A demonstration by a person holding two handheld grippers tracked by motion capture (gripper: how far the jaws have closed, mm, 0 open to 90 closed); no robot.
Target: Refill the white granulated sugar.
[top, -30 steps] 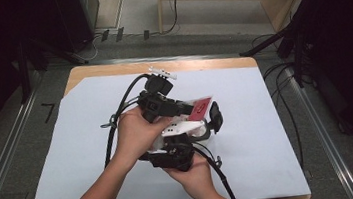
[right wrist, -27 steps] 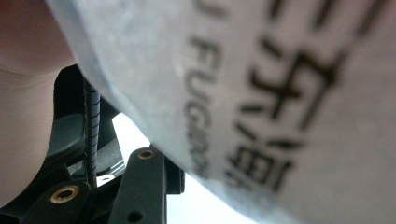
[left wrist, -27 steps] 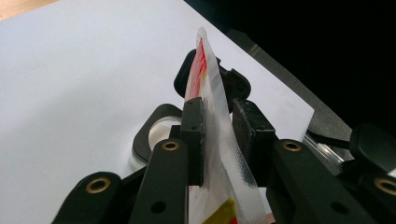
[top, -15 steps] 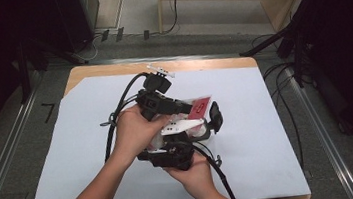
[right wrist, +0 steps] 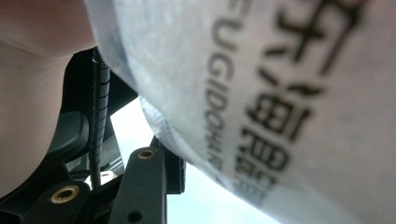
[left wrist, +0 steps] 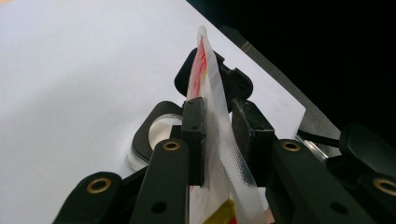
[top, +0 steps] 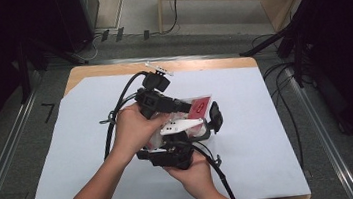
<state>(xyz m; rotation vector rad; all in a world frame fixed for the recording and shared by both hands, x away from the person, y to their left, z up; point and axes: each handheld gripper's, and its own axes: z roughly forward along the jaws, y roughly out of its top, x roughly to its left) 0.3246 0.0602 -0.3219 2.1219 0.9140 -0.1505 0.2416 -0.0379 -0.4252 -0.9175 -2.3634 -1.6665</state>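
Right now both hands meet over the middle of the table [top: 279,133], which is covered by a white sheet. The left hand [top: 130,130] carries the left gripper [top: 185,107], pointing toward the right side of the high view. The right hand [top: 195,170] holds the right gripper [top: 203,131] just below it, close against the first.

Between the two grippers sits a plastic packet [top: 199,108], red at its upper corner and white lower down. It is lifted off the sheet, near the centre of the table.

From the left gripper view, the packet [left wrist: 212,116] stands on edge between the two black jaws. The pad [left wrist: 194,135] on one side lies flat against the clear, crinkled film; the other pad [left wrist: 250,130] sits just beside the film, and whether it touches is hard to tell. So the left tongs are narrow, closed around the thin packet. Yellow and red print shows at the packet's lower end.

From the right gripper view, the packet [right wrist: 280,102] is very close to the lens, blurred, with dark lettering on pale film. One black jaw rises under its lower edge, next to a ribbed cable [right wrist: 97,121]. The other jaw is hidden, so I cannot tell how the right tongs stand.
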